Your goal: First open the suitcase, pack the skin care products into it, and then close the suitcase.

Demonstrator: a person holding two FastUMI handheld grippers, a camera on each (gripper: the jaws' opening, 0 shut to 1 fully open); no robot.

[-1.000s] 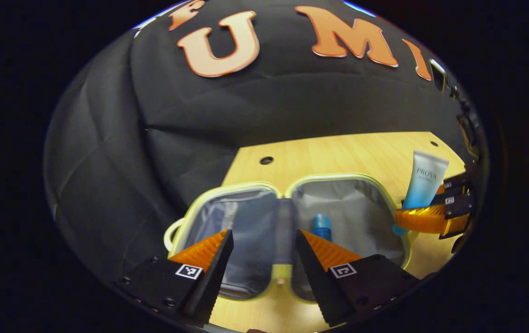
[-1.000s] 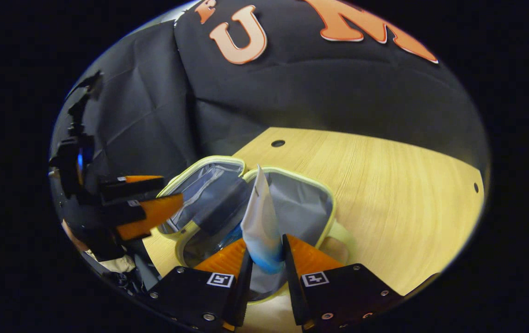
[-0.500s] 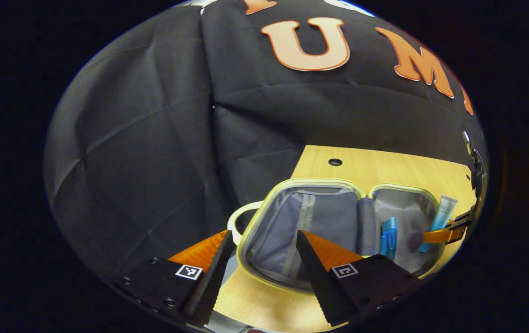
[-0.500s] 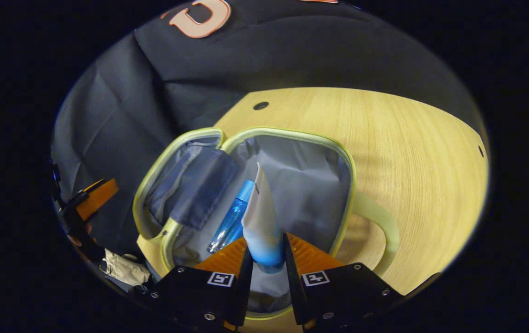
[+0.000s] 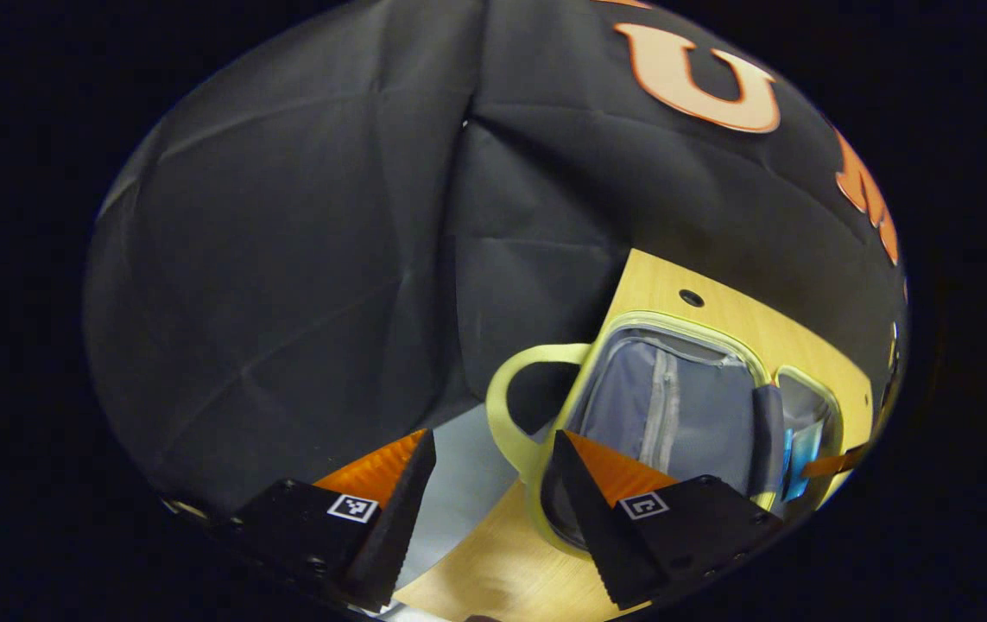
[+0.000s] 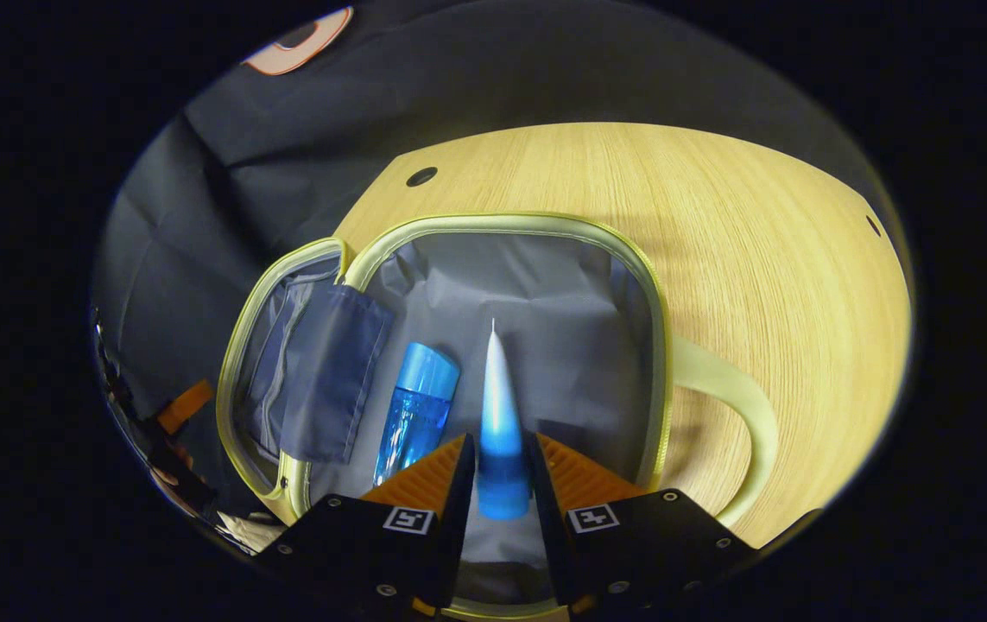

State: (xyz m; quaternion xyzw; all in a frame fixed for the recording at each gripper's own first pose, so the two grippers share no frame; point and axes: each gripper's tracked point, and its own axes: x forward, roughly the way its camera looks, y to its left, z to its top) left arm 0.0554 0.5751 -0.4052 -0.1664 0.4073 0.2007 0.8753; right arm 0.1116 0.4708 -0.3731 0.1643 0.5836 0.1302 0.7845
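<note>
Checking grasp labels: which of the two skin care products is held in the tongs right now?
The white-to-blue tube, clamped between the right tongs over the open suitcase. The clear blue bottle lies loose on the lining beside it.

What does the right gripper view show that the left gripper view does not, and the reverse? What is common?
Right gripper view: the right gripper shut on a tube over one half of the suitcase, with a bottle lying in that half. Left gripper view: the left gripper open, its fingers near a handle at the suitcase's end. Both: the open suitcase on the table.
</note>
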